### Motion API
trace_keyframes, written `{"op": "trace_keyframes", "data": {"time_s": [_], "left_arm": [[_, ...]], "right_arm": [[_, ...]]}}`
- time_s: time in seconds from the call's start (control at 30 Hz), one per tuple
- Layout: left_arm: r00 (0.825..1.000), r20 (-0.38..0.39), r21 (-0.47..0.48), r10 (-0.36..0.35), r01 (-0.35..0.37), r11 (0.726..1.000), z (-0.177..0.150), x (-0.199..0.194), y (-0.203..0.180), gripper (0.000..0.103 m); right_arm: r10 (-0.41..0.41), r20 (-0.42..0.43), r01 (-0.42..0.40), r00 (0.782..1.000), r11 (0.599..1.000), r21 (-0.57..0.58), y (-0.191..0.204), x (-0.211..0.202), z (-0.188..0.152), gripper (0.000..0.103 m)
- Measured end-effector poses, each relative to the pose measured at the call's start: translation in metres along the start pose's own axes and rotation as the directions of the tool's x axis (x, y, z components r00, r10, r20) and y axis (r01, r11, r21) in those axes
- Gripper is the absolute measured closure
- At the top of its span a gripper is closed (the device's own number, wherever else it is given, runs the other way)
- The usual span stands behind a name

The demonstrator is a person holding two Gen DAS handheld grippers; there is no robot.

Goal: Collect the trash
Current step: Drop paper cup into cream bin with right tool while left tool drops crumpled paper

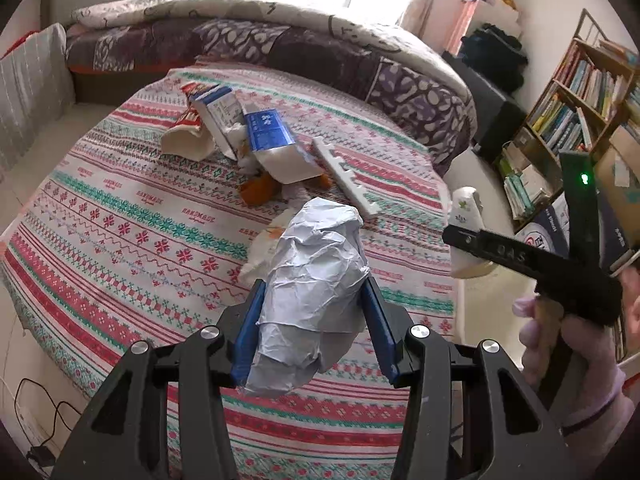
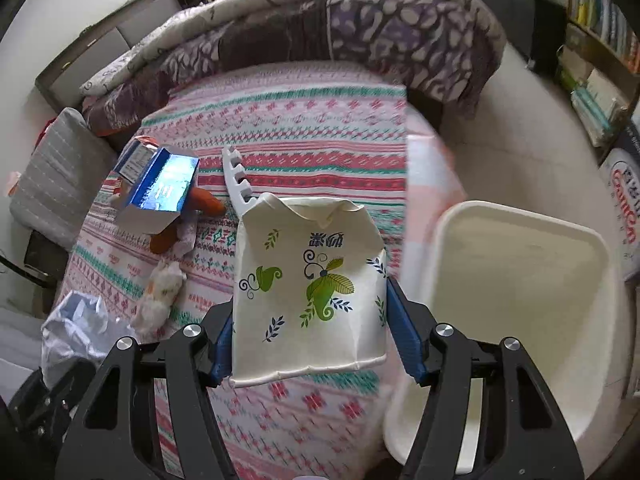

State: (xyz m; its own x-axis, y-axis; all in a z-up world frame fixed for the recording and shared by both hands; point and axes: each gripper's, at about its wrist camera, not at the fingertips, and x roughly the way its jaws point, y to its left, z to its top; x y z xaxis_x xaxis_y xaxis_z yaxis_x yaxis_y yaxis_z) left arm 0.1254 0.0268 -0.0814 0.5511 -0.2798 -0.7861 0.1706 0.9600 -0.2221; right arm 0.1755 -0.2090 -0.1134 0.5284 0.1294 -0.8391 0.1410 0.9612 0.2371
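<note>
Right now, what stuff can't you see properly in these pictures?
- Left view: the crumpled paper in the left gripper hides the bedspread behind it.
- Left view: the paper cup is partly covered by the right gripper.
- Right view: the bin bottom is cut off by the gripper arm.
- Right view: the cup's print is too blurred to read.

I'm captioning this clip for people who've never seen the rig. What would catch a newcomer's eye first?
First, the crumpled paper filling the left gripper close to the camera, and the squashed leaf-print cup in the right gripper. Next, the cream bin standing open just right of the cup, beside the bed. Beyond them, cartons and scraps litter the patterned bedspread.
</note>
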Motion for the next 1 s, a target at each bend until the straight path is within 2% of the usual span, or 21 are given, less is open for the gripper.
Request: {"op": "trace_keyframes", "data": {"time_s": [0.33, 0.63, 0.9, 1.0], "left_arm": [[0.999, 0.023, 0.052, -0.032, 0.03, 0.998, -0.012, -0.011, -0.045, 0.055], [0.998, -0.013, 0.183, -0.067, 0.068, 0.981, -0.018, 0.008, -0.116, 0.055], [0.993, -0.062, 0.286, -0.103, 0.117, 0.951, -0.014, 0.033, -0.18, 0.055], [0.99, -0.079, 0.307, -0.116, 0.135, 0.942, -0.011, 0.042, -0.202, 0.055]], "right_arm": [[-0.107, 0.046, 0.106, 0.993, 0.994, 0.027, -0.043, -0.038, -0.028, 0.039], [-0.185, 0.024, 0.179, 0.982, 0.971, 0.162, -0.12, -0.045, -0.046, 0.037], [-0.242, 0.055, 0.219, 0.969, 0.938, 0.267, -0.172, -0.065, -0.056, 0.016], [-0.259, 0.068, 0.228, 0.963, 0.926, 0.3, -0.189, -0.075, -0.058, 0.014]]}}
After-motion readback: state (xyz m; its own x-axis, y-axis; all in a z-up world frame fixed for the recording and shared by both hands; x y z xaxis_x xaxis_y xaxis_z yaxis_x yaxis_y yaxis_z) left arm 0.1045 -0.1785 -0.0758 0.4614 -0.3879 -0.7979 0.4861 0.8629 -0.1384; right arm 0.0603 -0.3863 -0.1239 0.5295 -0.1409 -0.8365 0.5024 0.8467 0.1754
